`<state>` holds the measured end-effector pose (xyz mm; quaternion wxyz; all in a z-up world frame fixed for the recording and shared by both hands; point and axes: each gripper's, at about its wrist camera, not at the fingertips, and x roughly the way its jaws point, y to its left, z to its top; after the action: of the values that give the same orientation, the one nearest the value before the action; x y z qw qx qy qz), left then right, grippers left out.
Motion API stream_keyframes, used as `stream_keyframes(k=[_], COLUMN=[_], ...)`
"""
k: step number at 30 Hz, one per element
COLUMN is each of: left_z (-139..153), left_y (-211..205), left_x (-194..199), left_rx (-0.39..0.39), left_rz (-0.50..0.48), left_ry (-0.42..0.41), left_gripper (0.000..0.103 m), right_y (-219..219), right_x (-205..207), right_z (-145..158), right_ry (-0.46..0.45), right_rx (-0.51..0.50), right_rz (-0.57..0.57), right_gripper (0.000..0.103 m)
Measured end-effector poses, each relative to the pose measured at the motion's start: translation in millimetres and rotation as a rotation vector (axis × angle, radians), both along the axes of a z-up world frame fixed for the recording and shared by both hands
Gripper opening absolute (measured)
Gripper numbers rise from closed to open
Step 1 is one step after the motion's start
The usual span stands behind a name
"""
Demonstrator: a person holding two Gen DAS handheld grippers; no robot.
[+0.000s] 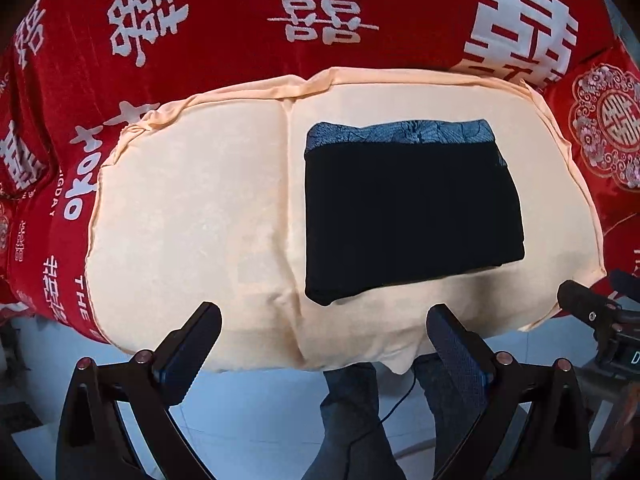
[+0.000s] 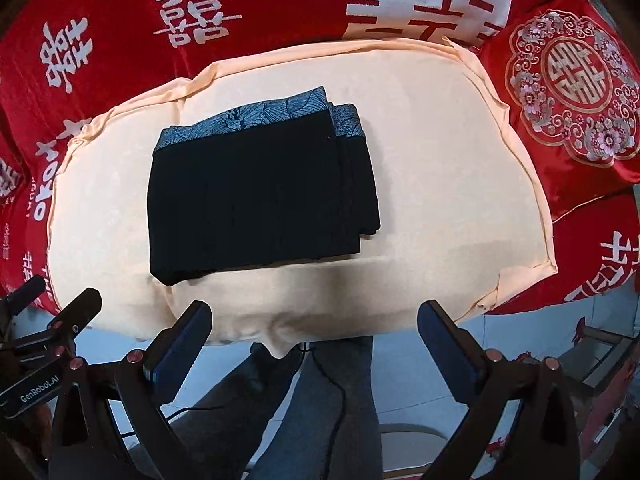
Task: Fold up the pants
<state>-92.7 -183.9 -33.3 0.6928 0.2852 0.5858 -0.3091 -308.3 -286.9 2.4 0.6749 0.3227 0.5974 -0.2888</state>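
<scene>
The pants point(image 1: 412, 216) lie folded into a compact black rectangle on the cream cloth point(image 1: 192, 208), toward its right half, patterned waistband at the far edge. Both the left gripper point(image 1: 324, 332) and right gripper point(image 2: 314, 328) hang wide and hold nothing, off the cloth's near edge. The bundle lies straight ahead of both, nearer the right one, and folding looks finished.
</scene>
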Motion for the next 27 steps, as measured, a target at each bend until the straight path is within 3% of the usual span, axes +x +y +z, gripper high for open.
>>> stream_keyframes(k=[27], left_z=[13.0], left_y=[-13.8], left_x=[4.0], left_rx=[-0.007], left_rz=[-0.04], left_ry=[-0.019], left_gripper=[0.103], right_y=[-1.2], right_x=[14.6], right_z=[16.2], right_ry=[0.012], right_rx=[-0.055], right_rz=[0.024], right_gripper=[0.102])
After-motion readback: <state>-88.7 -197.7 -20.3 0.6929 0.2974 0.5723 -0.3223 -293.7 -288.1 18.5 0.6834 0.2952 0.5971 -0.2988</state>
